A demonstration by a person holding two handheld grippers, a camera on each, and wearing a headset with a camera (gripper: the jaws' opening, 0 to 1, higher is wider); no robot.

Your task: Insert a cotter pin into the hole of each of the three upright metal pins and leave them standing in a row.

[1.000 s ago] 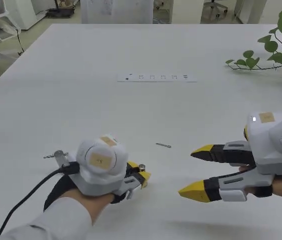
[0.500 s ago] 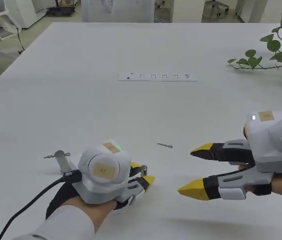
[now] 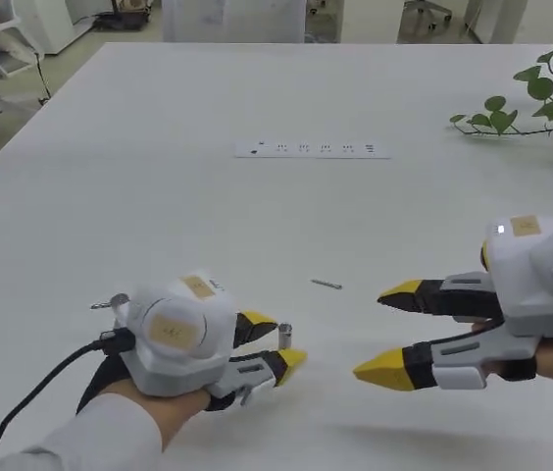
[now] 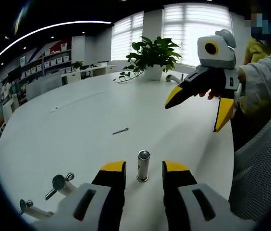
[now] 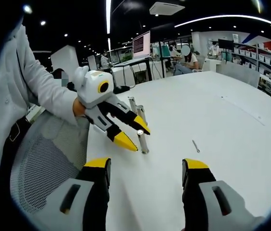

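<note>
A bare metal pin stands upright on the white table, between the jaws of my left gripper; the jaws are open and clear of it. The left gripper view has that pin centred in the left gripper. Two pins with cotter pins in them lie down to the left, one showing beside the gripper body. A loose cotter pin lies flat just beyond. My right gripper hovers open and empty to the right, facing the pin and the loose cotter pin.
A flat white power strip lies mid-table. A trailing green plant sits at the far right corner. A black cable runs from the left gripper. A mesh chair stands at the table's near edge.
The left gripper has opened and drawn back to the left, letting go of the metal pin, which now stands free between its jaws. The right gripper has hardly moved.
</note>
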